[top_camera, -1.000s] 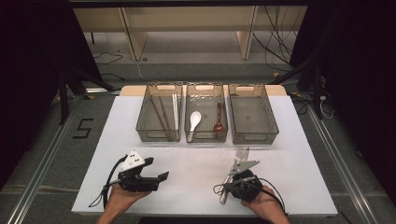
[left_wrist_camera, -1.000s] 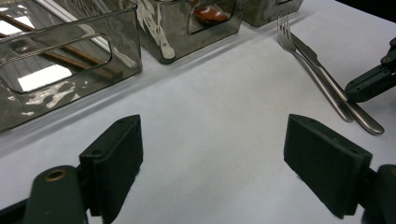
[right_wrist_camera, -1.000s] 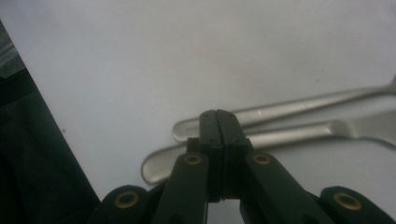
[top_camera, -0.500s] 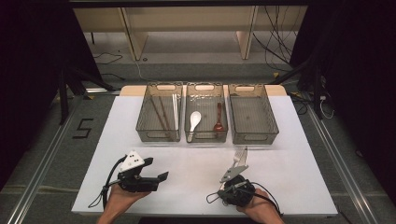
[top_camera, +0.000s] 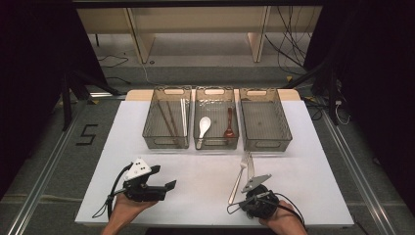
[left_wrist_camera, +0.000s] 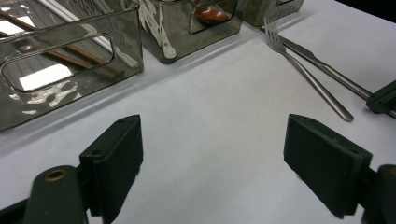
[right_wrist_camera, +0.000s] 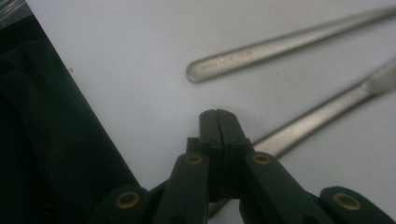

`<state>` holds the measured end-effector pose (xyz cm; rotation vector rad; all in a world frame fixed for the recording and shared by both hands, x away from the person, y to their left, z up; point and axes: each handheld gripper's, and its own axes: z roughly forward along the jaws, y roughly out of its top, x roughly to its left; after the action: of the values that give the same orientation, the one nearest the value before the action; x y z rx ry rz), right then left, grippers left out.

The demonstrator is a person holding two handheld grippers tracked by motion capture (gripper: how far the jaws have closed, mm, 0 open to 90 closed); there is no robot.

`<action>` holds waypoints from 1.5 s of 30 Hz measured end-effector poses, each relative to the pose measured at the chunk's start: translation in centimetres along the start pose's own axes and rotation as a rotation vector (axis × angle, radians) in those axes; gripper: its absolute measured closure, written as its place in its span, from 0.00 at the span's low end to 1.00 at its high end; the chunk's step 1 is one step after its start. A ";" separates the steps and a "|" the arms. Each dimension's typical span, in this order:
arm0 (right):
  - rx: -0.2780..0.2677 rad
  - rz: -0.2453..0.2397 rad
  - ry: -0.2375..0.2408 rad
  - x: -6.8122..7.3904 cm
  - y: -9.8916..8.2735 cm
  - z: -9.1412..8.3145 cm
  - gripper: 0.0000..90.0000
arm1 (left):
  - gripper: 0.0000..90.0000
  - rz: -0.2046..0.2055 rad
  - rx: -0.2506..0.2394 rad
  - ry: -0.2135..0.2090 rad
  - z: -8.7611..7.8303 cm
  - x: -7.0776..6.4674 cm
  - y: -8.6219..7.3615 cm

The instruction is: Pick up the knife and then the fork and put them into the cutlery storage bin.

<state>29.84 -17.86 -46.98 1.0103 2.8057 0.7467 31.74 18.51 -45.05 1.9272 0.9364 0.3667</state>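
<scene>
While lying near the right bin (top_camera: 265, 126), fork (top_camera: 240, 176) and knife (top_camera: 250, 167) side by side on white table (top_camera: 205, 181). Right gripper (right_wrist_camera: 217, 115) pressed shut, empty, tips just over the knife handle (fork handle end beside). Left gripper (left_wrist_camera: 212, 154) at near left, jaws wide apart, holding nothing.

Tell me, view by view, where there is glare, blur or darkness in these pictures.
High view: the white table is evenly lit, the surroundings fall into near black. Left gripper view: bright glare patches on the clear bins; the fork is sharp, the near fingers slightly soft. Right gripper view: close and soft, the fork handle blurred, a dark area at left.
</scene>
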 end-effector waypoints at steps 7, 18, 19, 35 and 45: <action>0.028 0.033 -0.018 -0.9 -1.1 -0.9 1.00 | 0.22 -0.001 0.002 0.000 0.0 0.0 0.0; 0.063 0.070 -0.084 -2.4 -2.1 -2.0 1.00 | 0.22 -0.001 0.004 0.001 0.1 0.0 0.0; 0.066 0.069 -0.082 -2.4 -2.0 -2.0 1.00 | 0.22 -0.001 0.004 0.001 0.1 0.0 0.0; 0.100 0.140 -0.142 -4.1 1.1 -1.8 0.47 | 0.22 0.001 0.004 -0.001 0.1 0.0 0.0; 0.151 0.127 -0.145 -4.5 2.6 -0.9 0.53 | 0.22 0.000 0.002 -0.002 0.0 0.0 0.0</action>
<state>34.68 -19.33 -45.40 1.2234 2.7265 0.4563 31.78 18.50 -45.07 1.9293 0.9359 0.3637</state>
